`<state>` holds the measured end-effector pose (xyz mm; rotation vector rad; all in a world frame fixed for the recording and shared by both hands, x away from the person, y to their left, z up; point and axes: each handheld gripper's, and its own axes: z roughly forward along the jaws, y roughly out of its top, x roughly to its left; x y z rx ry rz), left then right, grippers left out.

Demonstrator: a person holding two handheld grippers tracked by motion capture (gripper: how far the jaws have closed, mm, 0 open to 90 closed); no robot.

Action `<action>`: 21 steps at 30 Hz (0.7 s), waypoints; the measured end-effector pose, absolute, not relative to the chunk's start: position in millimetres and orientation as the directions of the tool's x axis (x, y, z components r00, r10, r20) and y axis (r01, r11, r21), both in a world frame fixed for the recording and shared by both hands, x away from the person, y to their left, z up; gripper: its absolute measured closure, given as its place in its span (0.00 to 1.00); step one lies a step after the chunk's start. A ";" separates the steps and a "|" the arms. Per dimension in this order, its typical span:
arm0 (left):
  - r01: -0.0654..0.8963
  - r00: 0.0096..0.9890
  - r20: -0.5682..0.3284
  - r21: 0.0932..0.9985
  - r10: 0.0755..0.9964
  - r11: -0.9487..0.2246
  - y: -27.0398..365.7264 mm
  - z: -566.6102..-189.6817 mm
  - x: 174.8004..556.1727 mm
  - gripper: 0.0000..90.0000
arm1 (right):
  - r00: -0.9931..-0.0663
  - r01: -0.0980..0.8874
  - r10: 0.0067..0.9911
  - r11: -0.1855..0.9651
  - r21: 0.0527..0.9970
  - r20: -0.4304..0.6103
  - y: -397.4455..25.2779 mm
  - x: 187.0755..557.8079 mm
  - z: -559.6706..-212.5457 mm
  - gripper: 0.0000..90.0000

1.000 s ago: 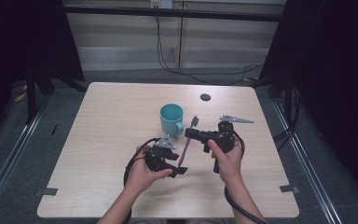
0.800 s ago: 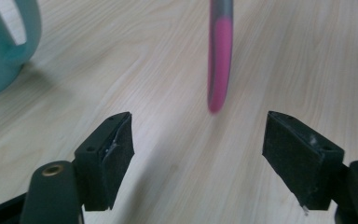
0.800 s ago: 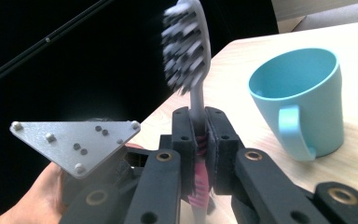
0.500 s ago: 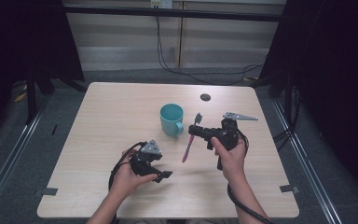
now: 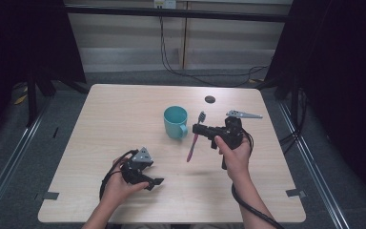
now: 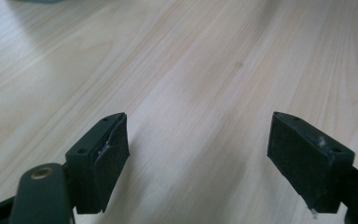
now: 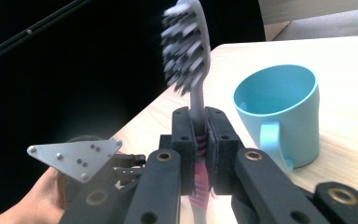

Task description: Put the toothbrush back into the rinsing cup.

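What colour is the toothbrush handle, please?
Pink on the toothbrush handle, clearest in the high view.

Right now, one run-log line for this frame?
right gripper: shut on toothbrush, lifted beside cup | left gripper: open, low over table

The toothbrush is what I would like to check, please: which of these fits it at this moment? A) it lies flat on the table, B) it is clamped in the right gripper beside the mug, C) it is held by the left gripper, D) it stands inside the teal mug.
B: the right gripper is shut on the toothbrush, bristle end up, next to the teal mug, which has nothing in it.
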<state>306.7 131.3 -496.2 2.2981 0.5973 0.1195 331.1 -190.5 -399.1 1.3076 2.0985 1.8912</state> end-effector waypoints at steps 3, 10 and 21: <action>0.389 0.882 -0.090 0.691 0.462 -0.609 137.5 -498.4 306.0 0.23 | -0.645 0.545 0.586 -0.097 0.833 0.490 -191.4 333.2 -396.8 0.93; 0.375 0.883 -0.063 0.690 0.465 -0.619 147.6 -502.5 304.1 0.21 | -0.651 0.533 0.597 -0.080 0.842 0.469 -187.8 338.6 -389.5 0.93; 0.333 0.893 -0.038 0.725 0.448 -0.603 152.8 -508.6 300.7 0.17 | -0.656 0.515 0.615 -0.058 0.855 0.437 -184.4 348.2 -377.7 0.93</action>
